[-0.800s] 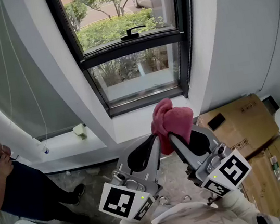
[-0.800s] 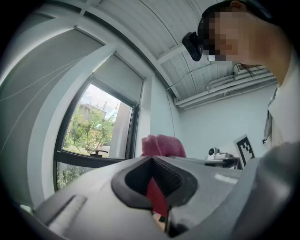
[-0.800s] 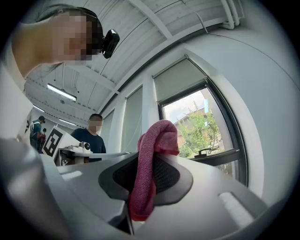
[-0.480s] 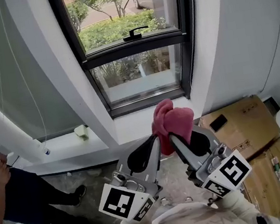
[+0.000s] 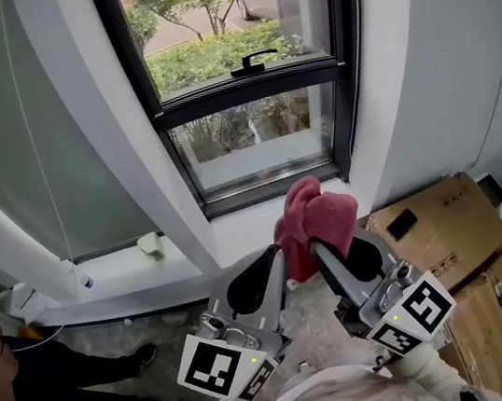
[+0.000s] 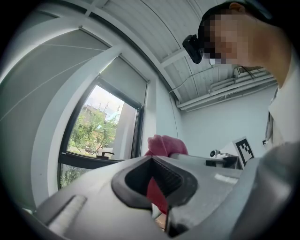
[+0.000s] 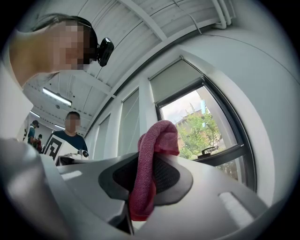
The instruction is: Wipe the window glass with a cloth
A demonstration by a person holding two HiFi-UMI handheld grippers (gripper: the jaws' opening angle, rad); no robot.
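- Head view: the left gripper [image 5: 283, 263] and right gripper [image 5: 317, 252] sit side by side low in the picture, their tips drawn together on one bunched pink cloth [image 5: 316, 215]. The cloth rises from the tips toward the window. The window glass [image 5: 251, 140] lies straight ahead and above it, past the white sill [image 5: 237, 230]. Cloth and pane are clearly apart, so no wiping is under way. Neither gripper looks nearer the glass; they would have to go forward and up as a pair.
- Left gripper view: the jaws are clenched, with a strip of red cloth [image 6: 154, 193] showing in the narrow slot between them and the rest of the bundle poking up beyond. The window stands off to the left of the jaw line — not dead ahead.
- Right gripper view: the jaws are pinched firmly on the cloth [image 7: 143, 187], which runs upright through the grip and folds over at the top. Here the window lies to the right — so the pane sits between the two lines of aim.
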